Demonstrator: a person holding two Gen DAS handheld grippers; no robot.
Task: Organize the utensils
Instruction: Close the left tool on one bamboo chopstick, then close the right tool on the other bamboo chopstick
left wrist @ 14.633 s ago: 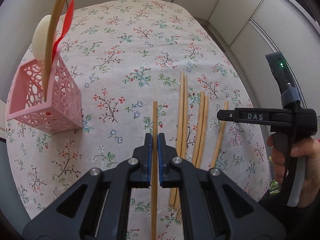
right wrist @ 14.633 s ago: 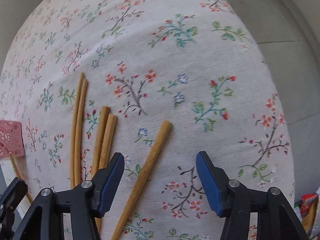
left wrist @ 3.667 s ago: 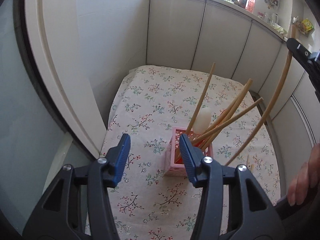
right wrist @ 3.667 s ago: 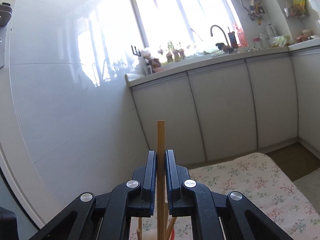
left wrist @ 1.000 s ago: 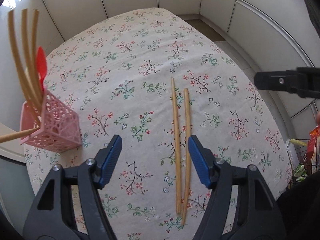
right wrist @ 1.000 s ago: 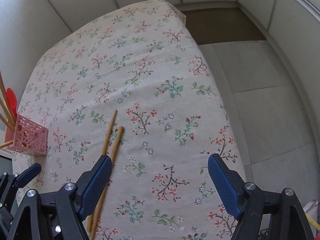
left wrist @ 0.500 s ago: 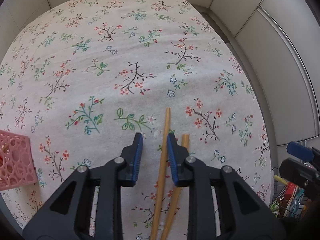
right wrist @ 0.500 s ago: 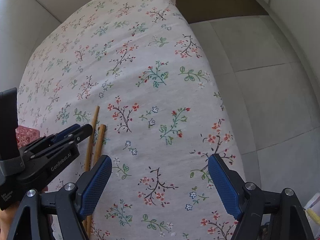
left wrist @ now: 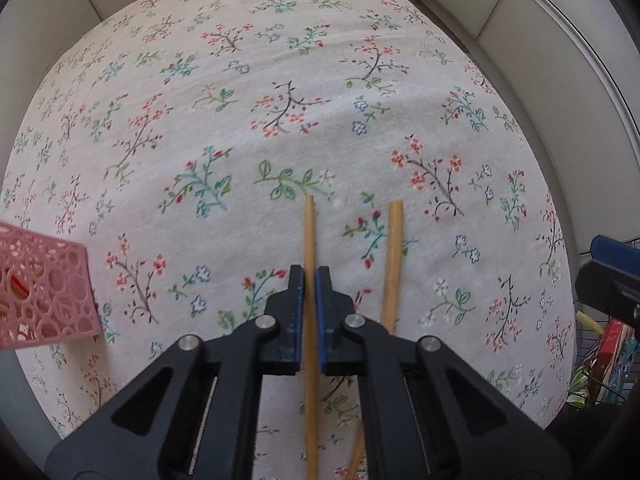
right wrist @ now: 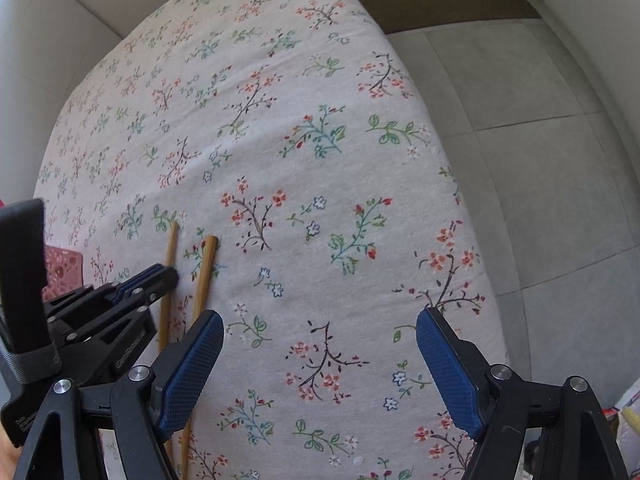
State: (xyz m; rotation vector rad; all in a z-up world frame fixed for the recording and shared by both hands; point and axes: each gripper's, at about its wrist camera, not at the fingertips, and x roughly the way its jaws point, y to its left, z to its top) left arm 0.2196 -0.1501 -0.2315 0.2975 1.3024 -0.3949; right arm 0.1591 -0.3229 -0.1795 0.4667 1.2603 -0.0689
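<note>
Two wooden chopsticks lie side by side on the floral tablecloth [left wrist: 280, 80]. My left gripper [left wrist: 309, 280] is shut on the left chopstick [left wrist: 309, 232], down at the cloth; it also shows in the right wrist view [right wrist: 160, 274]. The right chopstick [left wrist: 394, 248] lies free beside it, also seen in the right wrist view [right wrist: 205, 272]. My right gripper [right wrist: 318, 328] is open wide and empty, above the cloth to the right of the chopsticks. The pink lattice holder [left wrist: 44, 288] stands at the left edge, mostly cut off.
The table's right edge drops to a grey tiled floor [right wrist: 540, 140]. White cabinet fronts [left wrist: 560, 40] run along the back and right. A wire basket with packets [left wrist: 608, 344] sits low at the right.
My left gripper has come down closer and its jaws have closed on the left chopstick. My right gripper has stayed open and shifted little.
</note>
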